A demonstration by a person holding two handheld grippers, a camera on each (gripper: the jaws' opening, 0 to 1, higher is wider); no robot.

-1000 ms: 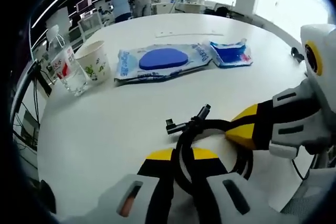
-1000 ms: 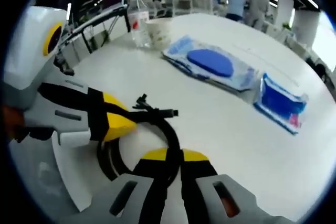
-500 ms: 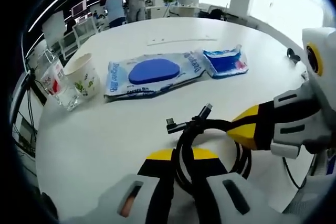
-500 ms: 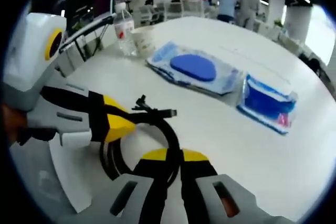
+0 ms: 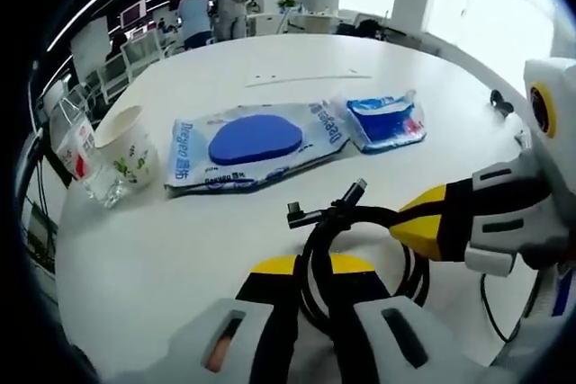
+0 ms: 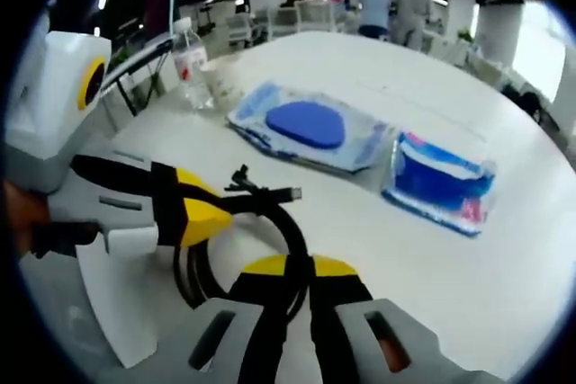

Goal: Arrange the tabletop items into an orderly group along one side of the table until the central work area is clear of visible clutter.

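1. Left gripper [image 5: 301, 269]: jaws pressed together on the coiled black cable [image 5: 360, 249], which is held near the table's [image 5: 180, 231] front edge; the right gripper [image 5: 423, 227] enters from the right and also pinches the coil
2. Right gripper [image 6: 301, 269]: jaws pinching the same black cable [image 6: 270, 222]; the left gripper [image 6: 193, 213] enters from the left, its yellow tip on the loop
3. Loose cable ends with plugs stick out of the coil. Judged risk: with two grips on one bundle, pulling the hands apart could unwind the loops, and a free plug could catch the table or drag across it
4. Further items lie beyond: large blue-and-white packet [image 5: 256, 137], small blue packet [image 5: 385, 119], paper cup [image 5: 126, 146] and water bottle [image 5: 76, 155] just beside each other. Judged risk: a swinging cable could tip the cup or bottle
5. Writing: blue lettering runs along both ends of the large packet, too small to read with confidence; the bottle bears a red label, illegible; the cup carries green plant motifs
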